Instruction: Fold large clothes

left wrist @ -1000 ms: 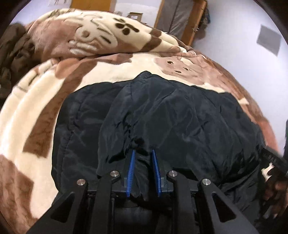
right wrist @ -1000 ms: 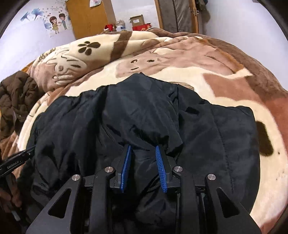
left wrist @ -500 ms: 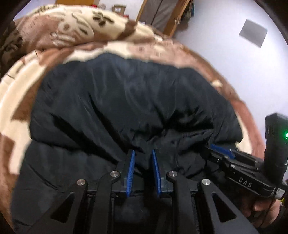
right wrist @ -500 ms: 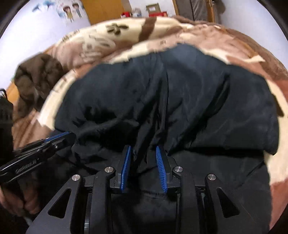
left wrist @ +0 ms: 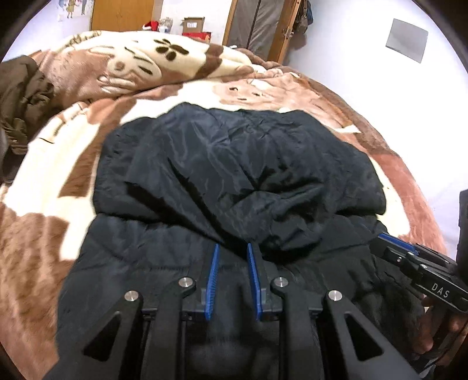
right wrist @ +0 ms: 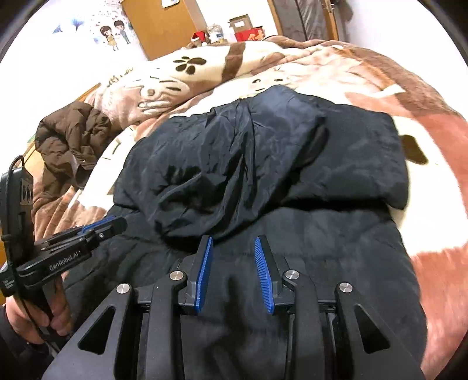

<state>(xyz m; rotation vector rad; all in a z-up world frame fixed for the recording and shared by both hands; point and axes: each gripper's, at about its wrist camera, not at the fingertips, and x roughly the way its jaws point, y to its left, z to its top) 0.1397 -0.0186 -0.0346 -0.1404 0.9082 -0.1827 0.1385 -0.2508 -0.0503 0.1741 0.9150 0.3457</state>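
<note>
A large black padded jacket (left wrist: 248,175) lies on a brown and cream blanket (left wrist: 44,181). Its upper part is folded over the lower part, and the fold's edge ends at my fingertips. My left gripper (left wrist: 232,248) is shut on that edge, with black cloth between its blue pads. In the right wrist view the jacket (right wrist: 263,160) fills the middle. My right gripper (right wrist: 232,241) is opening, its pads apart, and the edge lies at its tips, unpinched. The left gripper (right wrist: 114,223) shows at the left of the right wrist view, and the right gripper (left wrist: 395,242) at the right of the left wrist view.
A crumpled brown jacket (right wrist: 70,140) lies at the left of the bed. The blanket (right wrist: 424,87) bunches up into a ridge behind the black jacket. Boxes (right wrist: 245,26) and a wooden wardrobe (right wrist: 163,26) stand by the far wall. A hand (right wrist: 29,318) grips the left tool's handle.
Both grippers have pulled back toward the near side and risen, drawing the jacket's upper part over its lower part. The right gripper's pads stand wider apart than before.
</note>
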